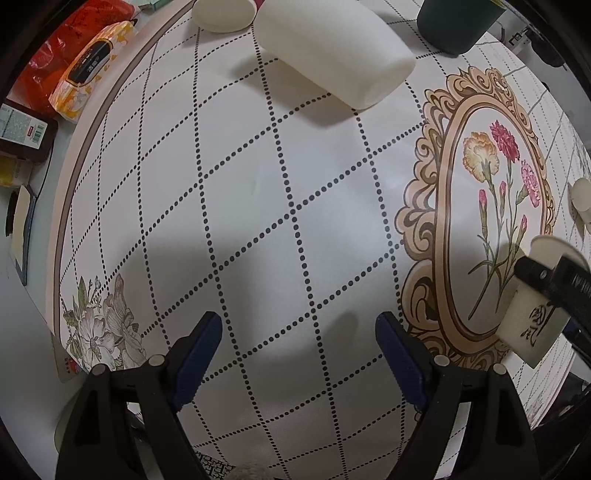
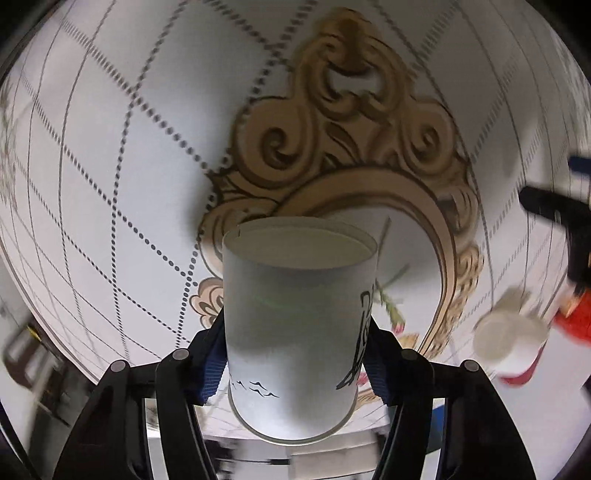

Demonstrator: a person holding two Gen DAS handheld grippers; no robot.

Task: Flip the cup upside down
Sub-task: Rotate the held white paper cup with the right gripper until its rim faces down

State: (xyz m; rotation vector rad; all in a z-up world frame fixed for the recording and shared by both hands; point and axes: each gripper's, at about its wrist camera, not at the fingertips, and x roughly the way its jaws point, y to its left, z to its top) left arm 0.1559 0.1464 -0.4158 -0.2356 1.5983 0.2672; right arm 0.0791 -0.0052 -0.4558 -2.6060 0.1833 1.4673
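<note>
We hold the paper cup clamped in our right gripper, tipped with its recessed base away from us.

The cup's mouth faces back toward the gripper, so we cannot see whether anything is inside; its wall is white with small black bird marks and black brush lettering down one side (the rolled rim sits nearest the camera). The blue pads press against both sides of the cup, near its rim end, and it hangs above the patterned tablecloth over the ornate gold frame. Our left gripper hovers with its jaws spread wide and nothing between them; ahead of it lie a white cylinder on its side and a dark green cup.
</note>
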